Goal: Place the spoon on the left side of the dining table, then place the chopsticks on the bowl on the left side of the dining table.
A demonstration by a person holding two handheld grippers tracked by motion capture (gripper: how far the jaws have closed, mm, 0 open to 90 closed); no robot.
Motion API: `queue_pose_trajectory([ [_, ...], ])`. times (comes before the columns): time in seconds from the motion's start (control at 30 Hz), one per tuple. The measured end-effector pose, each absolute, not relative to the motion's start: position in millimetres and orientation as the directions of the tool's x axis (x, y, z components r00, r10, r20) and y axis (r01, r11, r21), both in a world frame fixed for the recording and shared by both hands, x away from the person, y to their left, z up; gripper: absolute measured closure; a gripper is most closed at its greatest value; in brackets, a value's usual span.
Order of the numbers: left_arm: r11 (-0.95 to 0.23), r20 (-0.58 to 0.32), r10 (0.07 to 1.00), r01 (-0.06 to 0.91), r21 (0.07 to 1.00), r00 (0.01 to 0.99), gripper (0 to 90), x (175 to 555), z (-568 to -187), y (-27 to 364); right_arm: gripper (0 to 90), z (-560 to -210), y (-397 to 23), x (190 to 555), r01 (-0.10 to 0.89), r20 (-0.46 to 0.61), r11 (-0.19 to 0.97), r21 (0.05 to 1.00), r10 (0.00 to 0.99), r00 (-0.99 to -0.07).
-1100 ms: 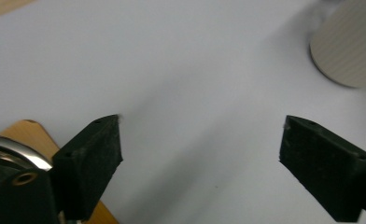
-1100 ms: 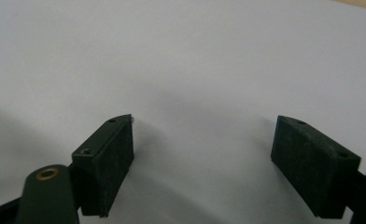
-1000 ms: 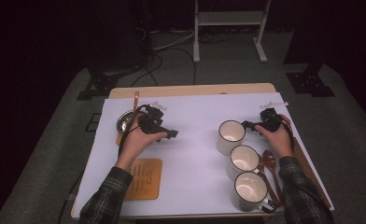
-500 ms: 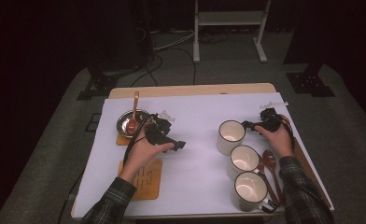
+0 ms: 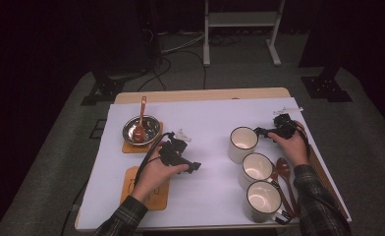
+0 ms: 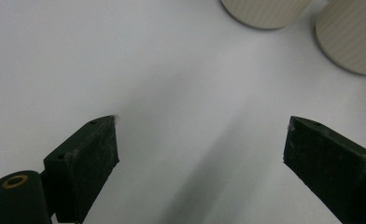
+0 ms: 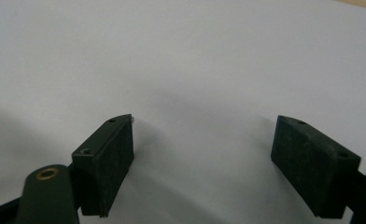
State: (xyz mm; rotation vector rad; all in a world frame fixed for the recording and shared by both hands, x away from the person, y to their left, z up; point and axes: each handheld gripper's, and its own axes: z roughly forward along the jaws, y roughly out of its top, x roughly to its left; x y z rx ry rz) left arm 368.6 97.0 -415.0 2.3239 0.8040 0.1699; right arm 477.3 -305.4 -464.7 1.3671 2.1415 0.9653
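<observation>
Three cream mugs stand in a row at the right: the far mug (image 5: 242, 143), the middle mug (image 5: 257, 168) and the near mug (image 5: 262, 200). My right gripper (image 5: 259, 132) (image 7: 202, 156) sits just right of the far mug, jaws open over bare white tabletop. My left gripper (image 5: 196, 166) (image 6: 200, 156) hovers over the table's middle, jaws open and empty, pointing toward the mugs; two mugs (image 6: 265, 10) (image 6: 351, 39) stand ahead of it. A metal bowl (image 5: 141, 130) holding a wooden spoon (image 5: 141, 120) rests on a wooden coaster (image 5: 127, 146).
A second wooden coaster (image 5: 153, 196) lies near the front left, partly under the left hand. Wooden spoons (image 5: 284, 169) lie right of the mugs. A white sheet (image 5: 210, 118) covers the table, with dark floor and stand legs beyond it.
My left gripper has moved away from the bowl, nearer and to the right, over the table's middle. The right gripper has stayed by the far mug.
</observation>
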Motion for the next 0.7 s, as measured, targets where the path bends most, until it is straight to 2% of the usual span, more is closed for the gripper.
queue_pose_trajectory([
  [0.33, -0.604, -0.085, 0.591, 0.51, 0.612, 0.802, 9.0, 350, -432, 91, 19.4, -465, -305, 478, 0.613, 0.019, 0.274, 0.741, 0.904, -0.427],
  [0.7, -0.654, -0.042, 0.566, 0.48, 0.585, 0.823, 9.0, 339, -446, 82, 19.8, -463, -305, 477, 0.613, 0.01, 0.287, 0.737, 0.901, -0.433],
])
